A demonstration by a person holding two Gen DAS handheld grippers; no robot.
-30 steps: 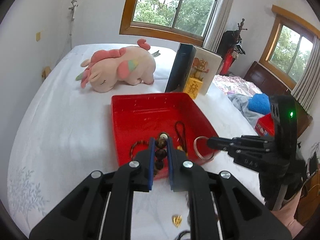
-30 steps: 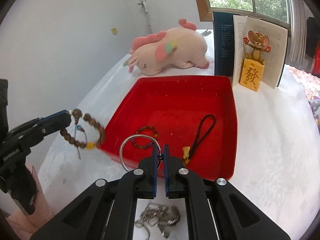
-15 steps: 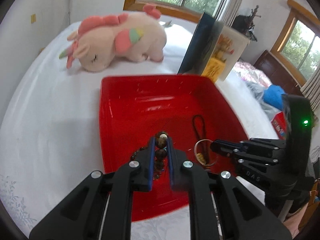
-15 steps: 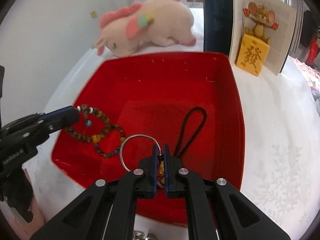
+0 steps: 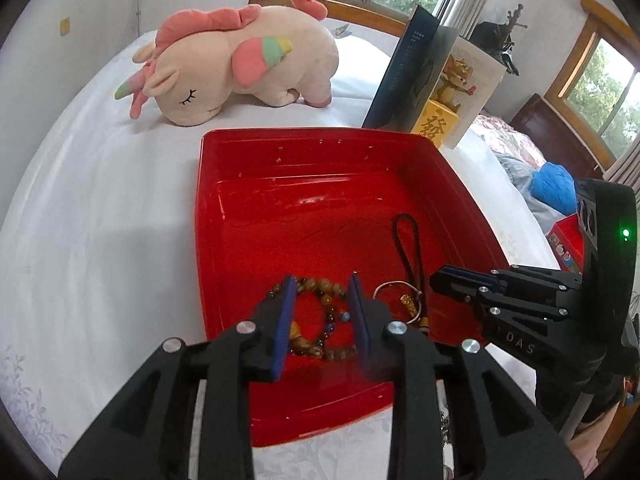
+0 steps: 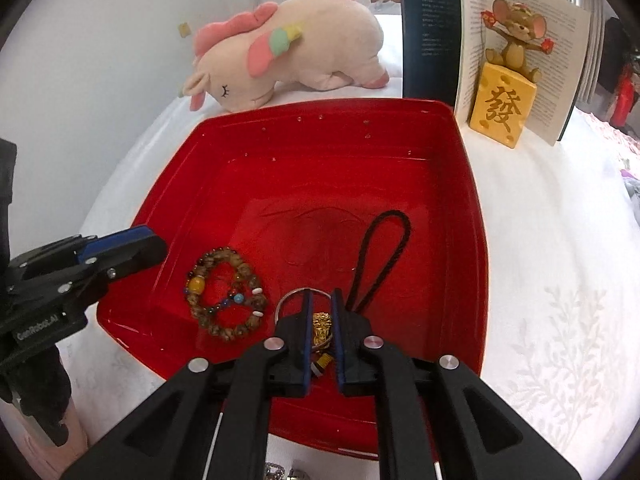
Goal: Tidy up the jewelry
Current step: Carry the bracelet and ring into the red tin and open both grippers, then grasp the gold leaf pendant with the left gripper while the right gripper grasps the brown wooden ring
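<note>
A red tray lies on the white bed. Brown bead bracelets lie in its near left part. A silver ring lies beside a gold charm on a black cord loop. My left gripper is open above the bracelets and holds nothing. My right gripper is open over the silver ring and gold charm, holding nothing. Each gripper shows in the other's view, the right one and the left one.
A pink plush unicorn lies behind the tray. An open book stands at the back right with a mouse figurine on a yellow block. A silver chain lies on the bed before the tray.
Both grippers moved over the tray and opened. The bead bracelet dropped from the left gripper and the silver ring from the right one, both into the tray.
</note>
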